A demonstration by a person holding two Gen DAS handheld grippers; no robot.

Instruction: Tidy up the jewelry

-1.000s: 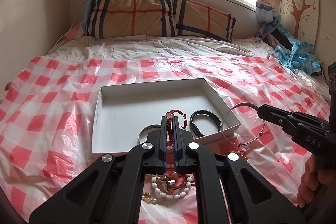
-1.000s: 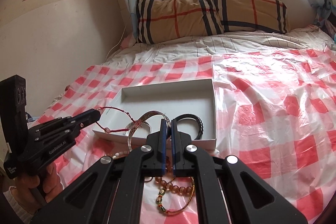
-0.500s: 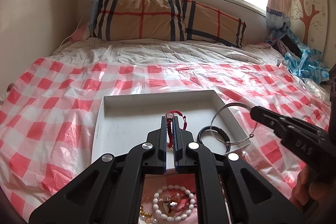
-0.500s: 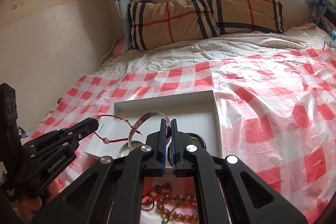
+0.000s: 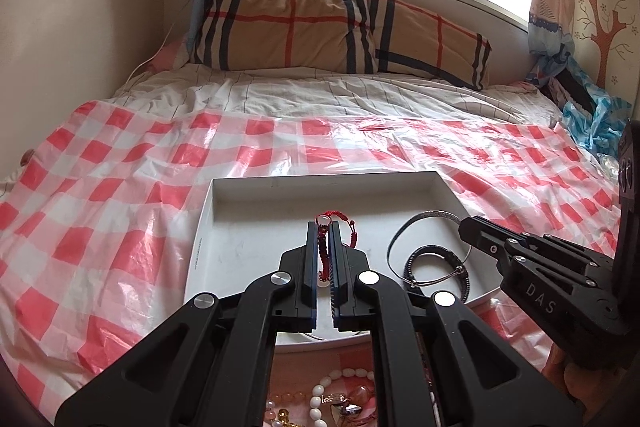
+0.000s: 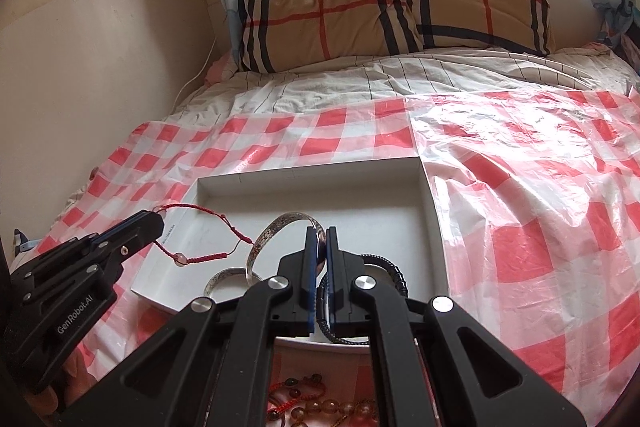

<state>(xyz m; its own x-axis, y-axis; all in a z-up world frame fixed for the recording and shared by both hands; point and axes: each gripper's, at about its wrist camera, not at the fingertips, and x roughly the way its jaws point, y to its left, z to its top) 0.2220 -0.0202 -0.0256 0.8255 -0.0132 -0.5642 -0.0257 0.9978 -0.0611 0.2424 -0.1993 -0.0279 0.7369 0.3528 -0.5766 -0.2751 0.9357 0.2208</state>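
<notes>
Carrying two bracelets to the white box [image 5: 202,227] is the step in hand, as I judge it. The left gripper [image 5: 324,227] is clenched on a red cord bracelet [image 6: 208,223], which hangs from its tips over the left part of the box. The right gripper [image 6: 319,233] is clenched on a silver bangle [image 6: 276,227] and holds it in the air above the right part of the box. Both pieces are above the box and do not yet lie in it.

The next move, I think, calls for lowering each piece close to the box floor and then releasing the fingers, so that the cord does not catch on the bangle and nothing falls over the low wall.

The cord bracelet is thin and soft, with small clear beads, and it sags in a loose loop. The bangle is a stiff, shiny metal ring. A black braided bracelet [image 5: 436,251] already lies in the box under the bangle, and one more silver ring [image 6: 224,277] lies at the near wall. Bead bracelets [image 5: 332,391] wait on the checked sheet [image 5: 100,187] just before the box.
</notes>
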